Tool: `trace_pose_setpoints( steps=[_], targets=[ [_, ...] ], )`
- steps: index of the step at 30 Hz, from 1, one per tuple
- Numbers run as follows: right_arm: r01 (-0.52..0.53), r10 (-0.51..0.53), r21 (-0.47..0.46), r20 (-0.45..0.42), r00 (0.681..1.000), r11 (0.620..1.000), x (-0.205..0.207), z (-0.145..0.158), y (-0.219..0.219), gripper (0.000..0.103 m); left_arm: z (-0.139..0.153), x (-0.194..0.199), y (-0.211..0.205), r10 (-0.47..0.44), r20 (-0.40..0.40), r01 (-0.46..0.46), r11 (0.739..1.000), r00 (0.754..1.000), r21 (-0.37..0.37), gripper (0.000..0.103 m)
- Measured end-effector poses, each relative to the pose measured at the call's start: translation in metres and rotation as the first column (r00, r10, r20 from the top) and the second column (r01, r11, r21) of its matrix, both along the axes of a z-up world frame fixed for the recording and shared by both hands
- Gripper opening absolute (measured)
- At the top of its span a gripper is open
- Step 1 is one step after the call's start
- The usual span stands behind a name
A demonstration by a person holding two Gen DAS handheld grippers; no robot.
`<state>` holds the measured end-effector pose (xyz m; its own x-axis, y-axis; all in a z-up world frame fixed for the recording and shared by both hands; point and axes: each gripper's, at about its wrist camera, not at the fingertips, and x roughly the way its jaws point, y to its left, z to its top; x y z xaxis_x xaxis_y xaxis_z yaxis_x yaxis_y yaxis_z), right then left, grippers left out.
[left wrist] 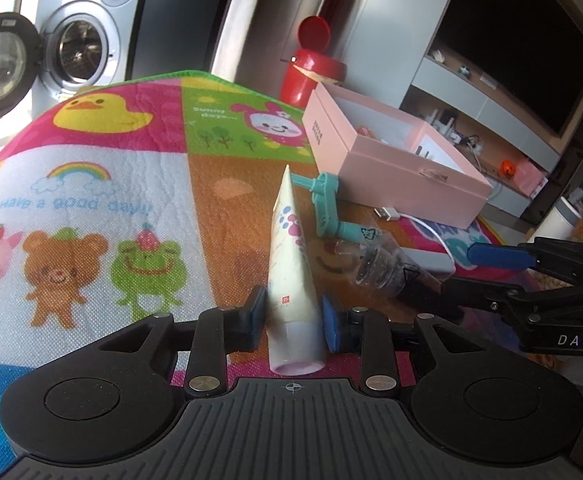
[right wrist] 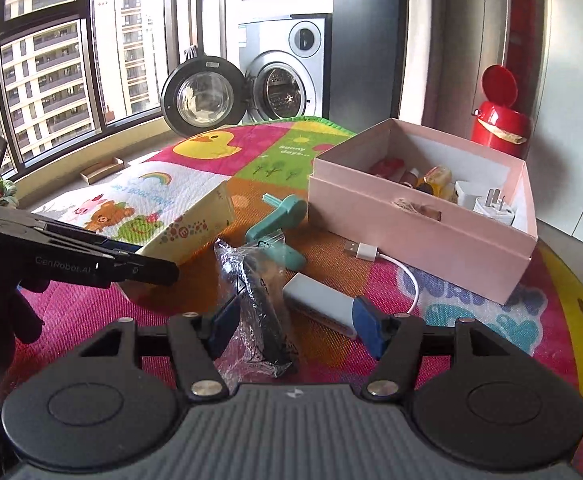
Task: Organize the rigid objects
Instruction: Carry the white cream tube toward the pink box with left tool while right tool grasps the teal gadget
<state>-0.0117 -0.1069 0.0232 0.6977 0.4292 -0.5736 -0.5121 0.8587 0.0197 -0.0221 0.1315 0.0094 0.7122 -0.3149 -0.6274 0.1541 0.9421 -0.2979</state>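
Note:
My left gripper (left wrist: pixel 293 318) is shut on a cream tube (left wrist: pixel 289 252) with a pink cap, its flat end pointing away; the tube also shows in the right wrist view (right wrist: pixel 195 224). My right gripper (right wrist: pixel 295 328) is open around a black item in a clear plastic bag (right wrist: pixel 257 304), also seen in the left wrist view (left wrist: pixel 387 268). A teal plastic tool (left wrist: pixel 327 208) (right wrist: pixel 279 220), a grey power bank (right wrist: pixel 319 304) and a white USB cable (right wrist: pixel 371 254) lie on the mat. The open pink box (right wrist: pixel 411 216) (left wrist: pixel 391 176) holds small bottles and a white plug.
A colourful cartoon play mat (left wrist: pixel 103 184) covers the surface. A red bin (left wrist: pixel 311 68) stands behind the box. A washing machine (right wrist: pixel 283 76) with its door open is at the back. A TV unit (left wrist: pixel 491 92) is to the right.

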Motion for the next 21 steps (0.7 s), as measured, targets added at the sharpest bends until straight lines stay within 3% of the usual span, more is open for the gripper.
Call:
trace_pose_setpoints(
  steps=[5, 12, 17, 19, 21],
  targets=[
    [0.083, -0.083, 0.009, -0.004, 0.997, 0.996, 0.01, -0.007, -0.005, 0.068, 0.004, 0.01, -0.002, 0.027, 0.016, -0.028, 1.0, 0.999, 0.007, 0.032],
    [0.071, -0.068, 0.09, -0.04, 0.997, 0.993, 0.038, 0.005, 0.016, 0.068, 0.002, 0.03, -0.007, 0.065, 0.02, -0.066, 0.995, 0.998, 0.073, 0.028],
    [0.083, -0.059, 0.134, -0.176, 0.983, 0.988, 0.088, 0.001, 0.057, 0.068, 0.001, 0.019, -0.005, 0.054, 0.028, -0.056, 0.995, 0.998, 0.081, 0.029],
    [0.082, -0.057, 0.113, -0.206, 0.977, 0.99, 0.103, -0.007, 0.075, 0.062, 0.001, 0.014, -0.001, 0.053, 0.027, -0.055, 0.997, 0.998, 0.06, 0.029],
    [0.048, -0.031, 0.072, -0.225, 0.974, 0.996, 0.11, -0.013, 0.087, 0.03, -0.001, 0.01, 0.002, 0.053, 0.028, -0.054, 0.998, 0.998, 0.037, 0.029]
  ],
)
